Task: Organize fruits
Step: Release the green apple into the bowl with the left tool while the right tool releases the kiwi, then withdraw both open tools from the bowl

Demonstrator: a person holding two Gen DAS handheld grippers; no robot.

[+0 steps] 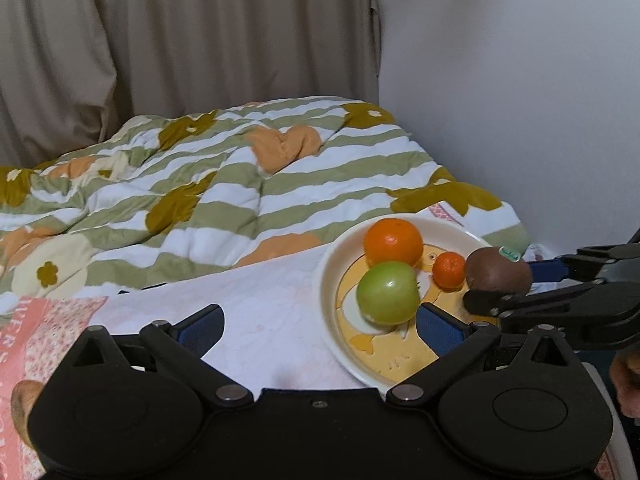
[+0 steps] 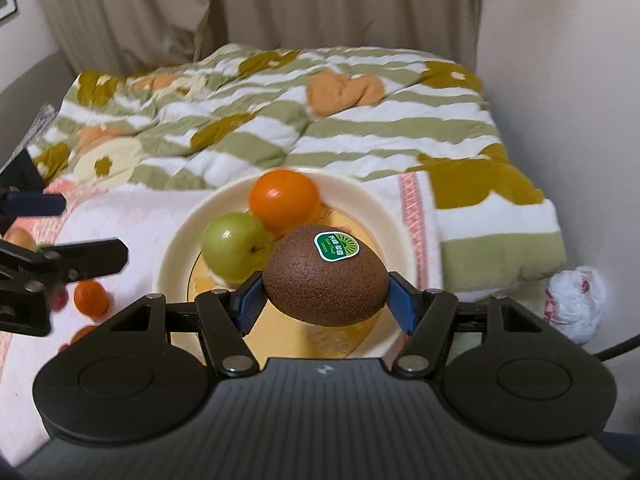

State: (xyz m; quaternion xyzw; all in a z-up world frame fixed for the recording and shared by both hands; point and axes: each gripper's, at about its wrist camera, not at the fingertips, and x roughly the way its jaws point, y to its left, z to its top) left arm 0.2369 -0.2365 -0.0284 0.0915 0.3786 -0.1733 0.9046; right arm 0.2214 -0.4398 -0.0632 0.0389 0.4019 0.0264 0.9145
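Two grippers are ours to account for. Nearest, our right gripper (image 2: 326, 300) is clamped on the kiwi (image 2: 326, 276), blue pads pressing both its ends, and it holds the fruit above the near rim of the plate (image 2: 176, 232); whether the kiwi already touches the plate we cannot tell. Our left gripper (image 1: 320, 330) hovers with its jaws wide apart and nothing between them, its right finger over the plate's near edge.

Just beyond the kiwi, inside the plate, sits the green apple (image 2: 234, 244), and behind it, toward the far rim, the large orange (image 2: 284, 202), the two touching or nearly so. In the left wrist view a small mandarin (image 1: 450, 270) also lies in the plate, between the apple and the kiwi.

Off the plate's left edge, on the pink cloth (image 2: 132, 216), another small mandarin (image 2: 91, 298) waits, with further blurred reddish and orange pieces near it that we cannot identify.

We judge the job well past halfway: three fruits are plated, a fourth is arriving, and the loose pieces on the cloth remain. Farthest back lies the striped quilt (image 2: 360, 132).
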